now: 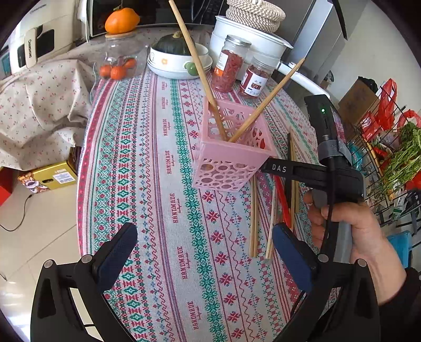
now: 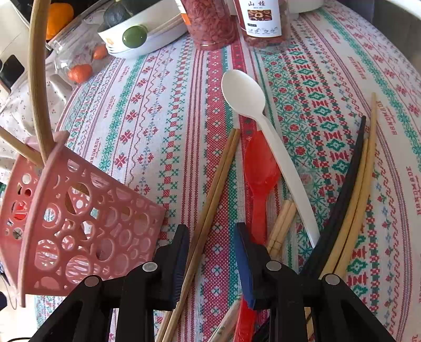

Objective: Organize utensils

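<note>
The right gripper (image 2: 211, 236), jaws half open and empty, straddles two thin, stiff, light chopsticks (image 2: 218, 181) lying near the worktop's right edge beside the basket (image 2: 79, 223); grip them mid-length.

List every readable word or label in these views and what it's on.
"HANDMADE": repeated along the tablecloth.
"DAS": on the right gripper.
"CHANGHONG": on the white appliance.
"山楂": on the jar label.
Smaller print on both jars and the yellow box: too small to read.
</note>
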A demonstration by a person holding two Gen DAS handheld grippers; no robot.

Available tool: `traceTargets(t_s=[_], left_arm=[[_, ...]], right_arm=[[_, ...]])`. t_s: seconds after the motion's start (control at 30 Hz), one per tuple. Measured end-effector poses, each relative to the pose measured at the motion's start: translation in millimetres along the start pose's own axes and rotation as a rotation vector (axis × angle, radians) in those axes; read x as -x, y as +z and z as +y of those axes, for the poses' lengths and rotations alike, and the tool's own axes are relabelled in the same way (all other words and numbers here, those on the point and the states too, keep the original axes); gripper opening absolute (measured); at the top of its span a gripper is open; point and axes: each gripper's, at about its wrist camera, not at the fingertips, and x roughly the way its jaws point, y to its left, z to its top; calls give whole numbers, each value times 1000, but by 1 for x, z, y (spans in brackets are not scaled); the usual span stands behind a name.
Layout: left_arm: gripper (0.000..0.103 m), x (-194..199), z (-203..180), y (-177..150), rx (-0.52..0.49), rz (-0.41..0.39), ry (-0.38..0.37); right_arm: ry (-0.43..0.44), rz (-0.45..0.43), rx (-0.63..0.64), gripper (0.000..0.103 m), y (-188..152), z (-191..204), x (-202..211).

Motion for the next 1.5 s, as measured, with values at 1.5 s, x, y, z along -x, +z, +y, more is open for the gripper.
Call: traceTargets(t_s=[1.5], left_arm=[[94, -7, -75, 3, -65, -13, -68]], right_arm=[[145, -145, 14, 9, -58, -47, 174]])
